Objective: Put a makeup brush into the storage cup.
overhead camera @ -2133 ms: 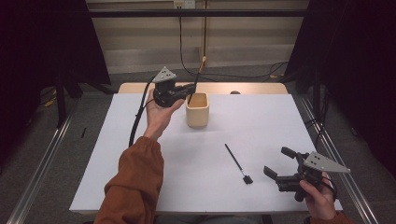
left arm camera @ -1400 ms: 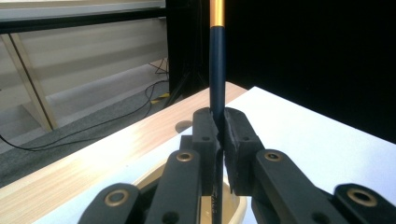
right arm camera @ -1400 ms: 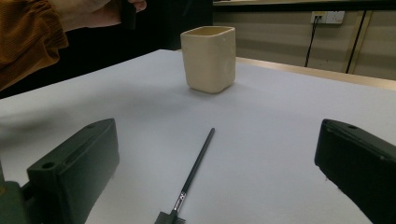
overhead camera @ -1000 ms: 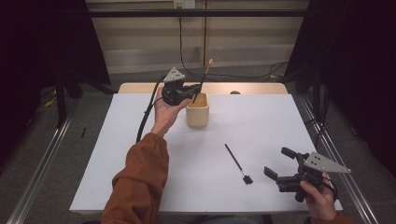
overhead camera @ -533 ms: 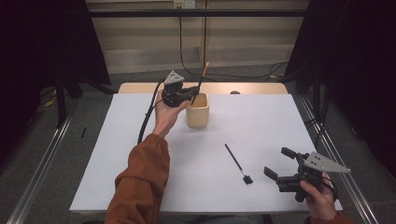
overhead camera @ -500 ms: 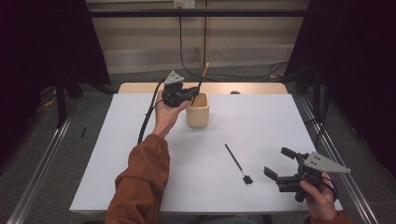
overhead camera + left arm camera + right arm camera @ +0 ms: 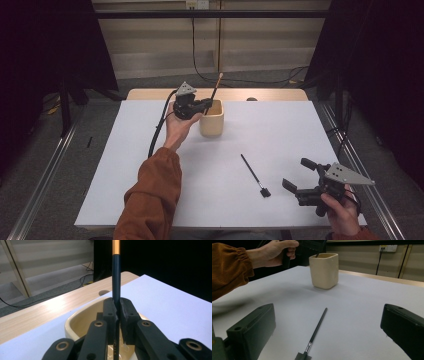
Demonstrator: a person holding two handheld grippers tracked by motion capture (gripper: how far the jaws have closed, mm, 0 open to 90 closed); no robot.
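A cream cup [image 7: 212, 118] stands at the far middle of the white table. My left gripper [image 7: 206, 104] hovers at the cup's near-left rim, shut on a dark brush with an orange end [image 7: 215, 92] that stands upright with its lower end inside the cup [image 7: 80, 325]. The brush shaft [image 7: 116, 277] rises from between the closed jaws. A second black brush [image 7: 254, 175] lies flat on the table, bristle end toward me. My right gripper [image 7: 296, 177] rests open at the near right, just right of that brush [image 7: 315, 332], with the cup [image 7: 324, 270] beyond.
A white sheet [image 7: 125, 165] covers the table, with a bare wooden strip [image 7: 270, 94] along the far edge. Metal rails [image 7: 40, 185] run along both sides. A cable [image 7: 158, 131] trails from the left gripper over the table.
The left gripper has tilted the held brush more upright and lowered it slightly into the cup. The right gripper and the lying brush have not moved.
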